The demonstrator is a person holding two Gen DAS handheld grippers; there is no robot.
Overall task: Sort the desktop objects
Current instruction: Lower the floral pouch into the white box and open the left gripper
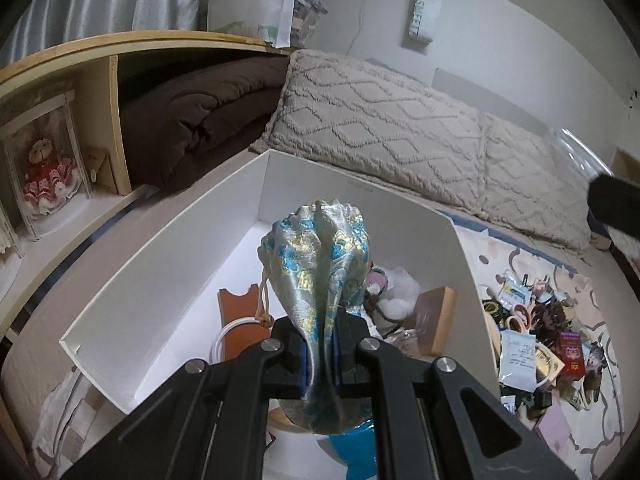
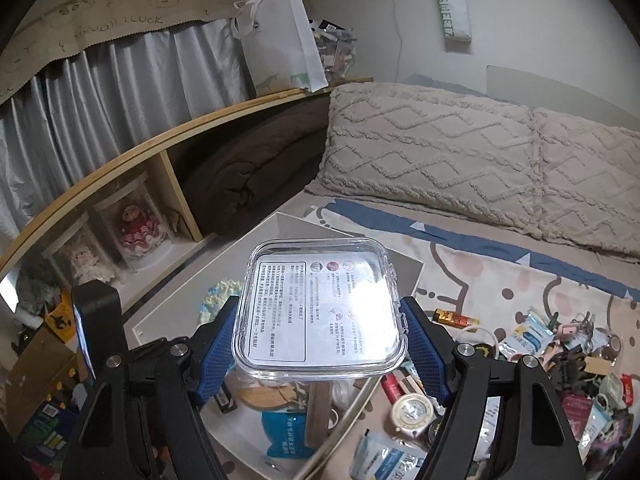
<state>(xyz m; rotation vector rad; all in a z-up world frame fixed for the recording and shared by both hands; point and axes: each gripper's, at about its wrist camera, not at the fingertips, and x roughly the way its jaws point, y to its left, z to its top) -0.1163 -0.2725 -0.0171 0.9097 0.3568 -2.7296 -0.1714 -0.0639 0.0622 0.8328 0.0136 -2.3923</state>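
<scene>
My left gripper (image 1: pixel 322 354) is shut on a silvery brocade pouch (image 1: pixel 320 264) with blue and gold pattern, held over the white cardboard box (image 1: pixel 168 248). The box holds a brown cut-out piece (image 1: pixel 236 304), a white fluffy toy (image 1: pixel 400 284) and a tan block (image 1: pixel 436 320). In the right wrist view my right gripper (image 2: pixel 320 340) grips a clear plastic square container (image 2: pixel 320 308) by its sides, a printed label showing through. It hovers over the box's right part, above a blue packet (image 2: pixel 286 430). The left gripper's body (image 2: pixel 96 320) shows at the left there.
A heap of small items (image 2: pixel 560 360) lies on the patterned sheet to the right of the box: packets, tape rolls, keys, a red box (image 1: pixel 572 352). Beige pillows (image 2: pixel 440 160) line the back. A wooden shelf (image 2: pixel 120 168) with dolls and a brown blanket stands left.
</scene>
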